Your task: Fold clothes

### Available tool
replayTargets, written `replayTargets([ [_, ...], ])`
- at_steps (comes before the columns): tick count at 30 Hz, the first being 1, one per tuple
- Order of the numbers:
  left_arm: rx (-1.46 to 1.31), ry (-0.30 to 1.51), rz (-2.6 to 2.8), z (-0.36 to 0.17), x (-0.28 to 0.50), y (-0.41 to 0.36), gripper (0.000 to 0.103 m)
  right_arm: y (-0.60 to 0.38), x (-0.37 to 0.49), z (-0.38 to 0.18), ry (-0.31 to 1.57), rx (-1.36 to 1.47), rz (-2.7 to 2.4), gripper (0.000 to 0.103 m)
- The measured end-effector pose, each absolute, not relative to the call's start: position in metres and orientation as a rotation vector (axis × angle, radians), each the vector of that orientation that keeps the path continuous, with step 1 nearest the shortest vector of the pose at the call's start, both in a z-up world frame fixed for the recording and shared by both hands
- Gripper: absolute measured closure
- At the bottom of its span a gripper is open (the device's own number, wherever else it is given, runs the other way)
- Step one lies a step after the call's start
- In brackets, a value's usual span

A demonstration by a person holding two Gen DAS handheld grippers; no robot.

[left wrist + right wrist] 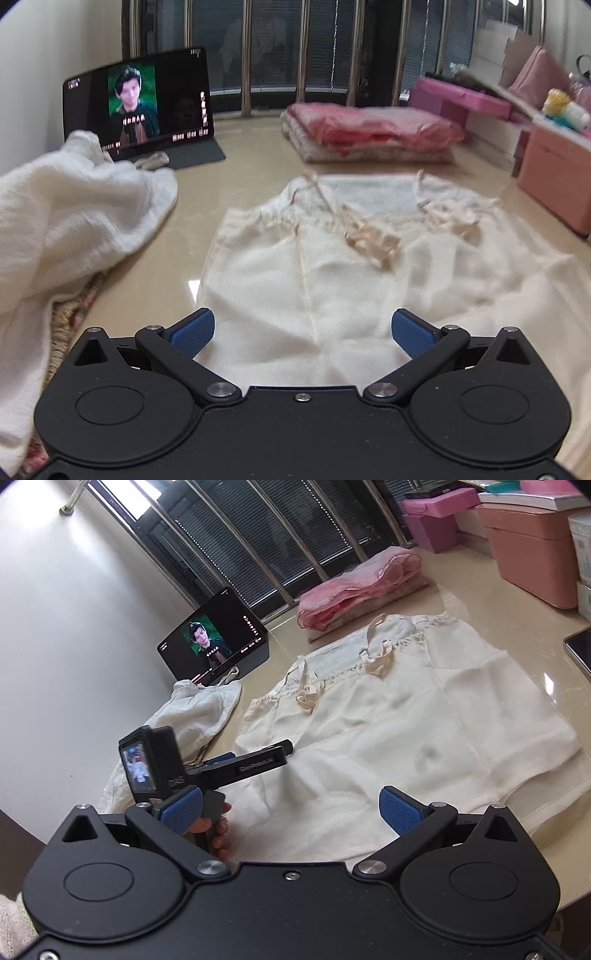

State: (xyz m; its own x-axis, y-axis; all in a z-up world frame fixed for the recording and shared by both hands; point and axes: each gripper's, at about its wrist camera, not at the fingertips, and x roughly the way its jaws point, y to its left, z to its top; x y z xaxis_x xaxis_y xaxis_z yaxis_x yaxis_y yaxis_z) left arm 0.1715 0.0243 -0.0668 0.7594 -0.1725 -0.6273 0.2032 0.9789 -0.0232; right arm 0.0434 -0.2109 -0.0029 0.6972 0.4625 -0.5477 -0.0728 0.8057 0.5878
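Note:
A cream strappy top [332, 266] [399, 716] lies spread flat on the glossy beige table, its straps and ties bunched near the neckline at the far end. My left gripper [303, 334] hovers open over the top's near hem, with nothing between its blue pads. The right gripper [291, 812] is open too, above the hem's near edge. In the right wrist view the left gripper [258, 757] shows from the side, held by a hand [216, 830] at the top's left edge. A crumpled white garment [74, 221] [199, 712] lies to the left.
A tablet [140, 99] [218, 646] playing video stands at the back left. A folded pink and red stack [369, 129] [358, 587] sits behind the top. Pink boxes [554, 177] [532, 546] line the right side. A dark phone [580, 650] lies at the right edge.

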Motion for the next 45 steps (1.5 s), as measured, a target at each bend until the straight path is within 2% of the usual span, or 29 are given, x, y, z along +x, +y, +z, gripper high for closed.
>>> replayTargets([
  [10, -0.069, 0.688, -0.082, -0.022, 0.091, 0.096, 0.000, -0.210, 0.049, -0.003, 0.800, 0.571, 0.332, 0.000],
  [17, -0.177, 0.763, -0.111, -0.022, 0.053, 0.121, 0.002, -0.191, 0.096, 0.012, 0.910, 0.436, 0.331, 0.000],
  [20, -0.191, 0.773, -0.154, -0.026, 0.052, 0.115, 0.014, -0.167, 0.123, 0.030, 0.896, 0.337, 0.369, 0.000],
  [22, -0.200, 0.789, -0.176, -0.030, 0.054, 0.112, 0.029, -0.148, 0.140, 0.041, 0.891, 0.278, 0.392, 0.000],
  [24, -0.223, 0.804, -0.192, -0.036, 0.055, 0.110, 0.035, -0.129, 0.158, 0.048, 0.901, 0.240, 0.418, 0.000],
  [25, -0.234, 0.805, -0.200, -0.039, 0.055, 0.110, 0.044, -0.118, 0.168, 0.052, 0.911, 0.226, 0.436, 0.000],
  [32, -0.290, 0.861, -0.232, -0.055, 0.050, 0.115, 0.067, -0.057, 0.226, 0.052, 1.001, 0.114, 0.476, 0.001],
  [34, -0.307, 0.884, -0.232, -0.060, 0.049, 0.116, 0.081, -0.041, 0.242, 0.046, 1.023, 0.044, 0.454, 0.001],
  [41, -0.302, 0.900, -0.224, -0.064, 0.048, 0.115, 0.095, -0.008, 0.297, 0.008, 1.185, 0.040, 0.370, 0.003],
  [43, -0.299, 0.900, -0.226, -0.064, 0.048, 0.114, 0.100, -0.001, 0.308, -0.003, 1.214, 0.051, 0.328, 0.009],
  [45, -0.301, 0.887, -0.233, -0.063, 0.047, 0.114, 0.101, 0.007, 0.317, -0.013, 1.237, 0.043, 0.292, 0.015],
])
